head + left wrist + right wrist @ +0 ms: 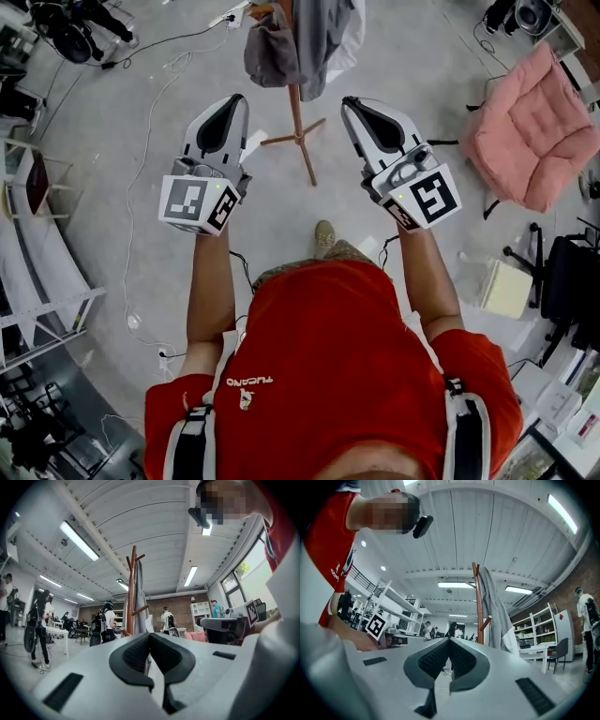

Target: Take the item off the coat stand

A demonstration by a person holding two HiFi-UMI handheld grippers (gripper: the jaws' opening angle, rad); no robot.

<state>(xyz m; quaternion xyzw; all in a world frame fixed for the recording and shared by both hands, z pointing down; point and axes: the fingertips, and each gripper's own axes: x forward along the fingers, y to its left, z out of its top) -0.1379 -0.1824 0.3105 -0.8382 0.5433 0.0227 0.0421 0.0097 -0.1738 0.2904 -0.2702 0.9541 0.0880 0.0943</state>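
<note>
A wooden coat stand [297,103] rises from the grey floor at the top middle of the head view, with a grey garment [302,36] draped over its top. My left gripper [233,102] is held up on the stand's left and my right gripper [351,104] on its right, both short of it and touching nothing. Both have their jaws pressed together with nothing between them. In the left gripper view the stand [131,597] and garment [140,603] stand ahead beyond the shut left gripper [150,638]. The right gripper view shows the stand [478,605] and garment [497,617] beyond the shut right gripper [449,642].
A pink cushioned chair [532,127] stands at the right, with black office chairs [565,277] below it. White shelving [37,281] lines the left edge. Cables [141,141] trail over the floor. Several people [107,623] stand far off.
</note>
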